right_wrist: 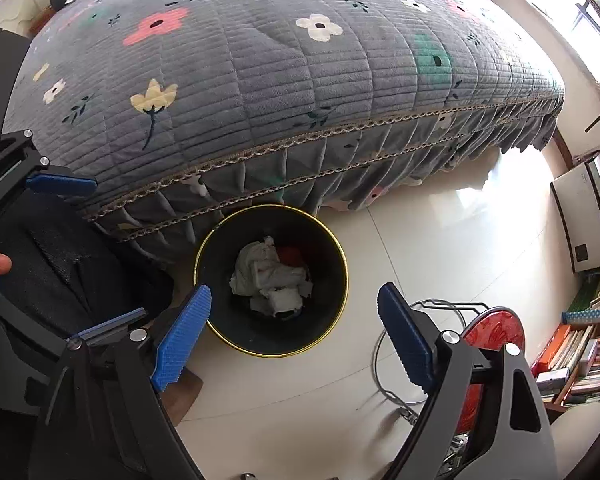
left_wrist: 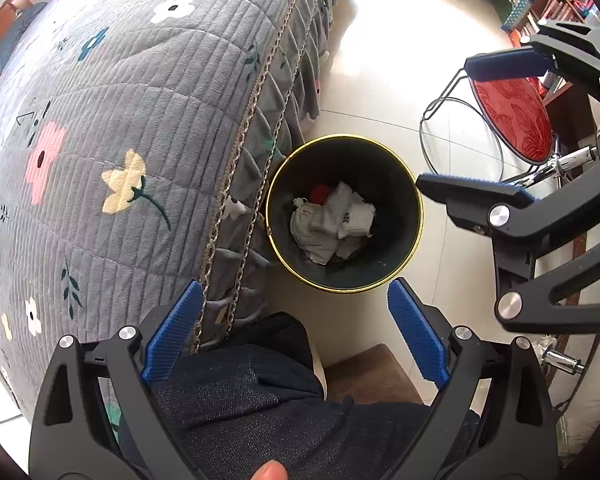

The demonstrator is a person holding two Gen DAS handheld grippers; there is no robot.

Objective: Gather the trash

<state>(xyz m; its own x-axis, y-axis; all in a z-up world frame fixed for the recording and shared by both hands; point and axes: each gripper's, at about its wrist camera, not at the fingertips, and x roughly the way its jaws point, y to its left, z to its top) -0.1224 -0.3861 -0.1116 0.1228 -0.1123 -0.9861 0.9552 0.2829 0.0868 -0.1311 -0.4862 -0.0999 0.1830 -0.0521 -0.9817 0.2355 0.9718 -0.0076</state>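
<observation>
Trash (left_wrist: 332,224) lies at the bottom of the black bin (left_wrist: 400,256) with the gold rim: crumpled white paper or tissue with something red tucked beside it. It looks light, soft and easily squashed, so a pinch on a raised fold should lift a wad, though loose pieces may slip free. The bin stands on the pale floor, touching the skirt of the grey flowered bedspread (left_wrist: 112,128). Above the bin, the left gripper (left_wrist: 294,334) and the right gripper (right_wrist: 294,334) both hang with jaws spread wide, holding nothing. A red-seated stool (left_wrist: 512,116) stands near the bin, on the side away from the bed.
</observation>
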